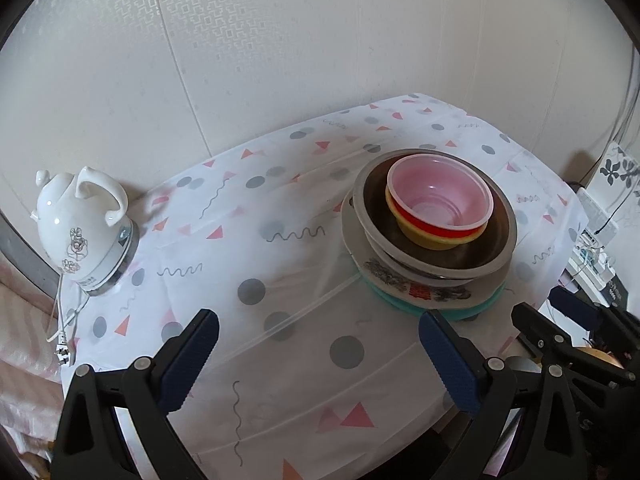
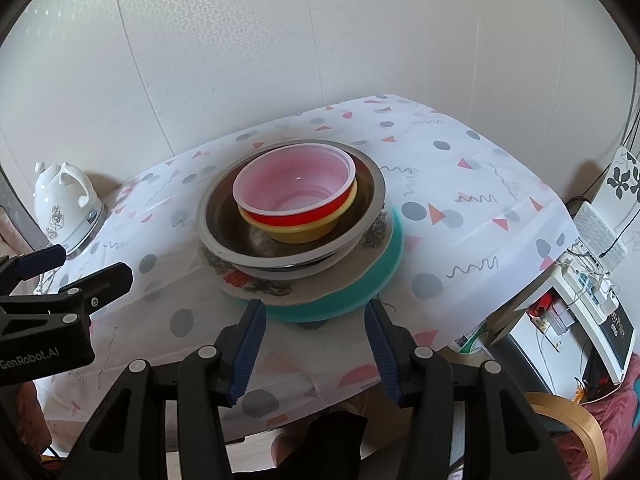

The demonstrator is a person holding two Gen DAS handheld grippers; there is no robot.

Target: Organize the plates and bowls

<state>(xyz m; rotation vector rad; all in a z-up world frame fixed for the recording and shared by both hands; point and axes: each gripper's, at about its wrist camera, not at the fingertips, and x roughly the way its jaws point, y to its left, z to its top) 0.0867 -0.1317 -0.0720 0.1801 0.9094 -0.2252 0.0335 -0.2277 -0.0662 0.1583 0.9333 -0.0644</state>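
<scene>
Stacked mid-table (image 2: 460, 168): red bowl (image 2: 296, 194) nested in yellow bowl (image 2: 298, 234), in steel bowl (image 2: 224, 224), on patterned plate (image 2: 256, 286), on teal plate (image 2: 360, 292). Left gripper (image 1: 319, 330) and right gripper (image 2: 316, 318) both spread, empty, just short of stack. White kettle (image 1: 82, 226) far left.

The round teal plate (image 2: 384, 276) shows only its rim under the stacked dishes; its face is hidden. The white ceramic kettle's (image 2: 64, 208) base label is too small to read.
</scene>
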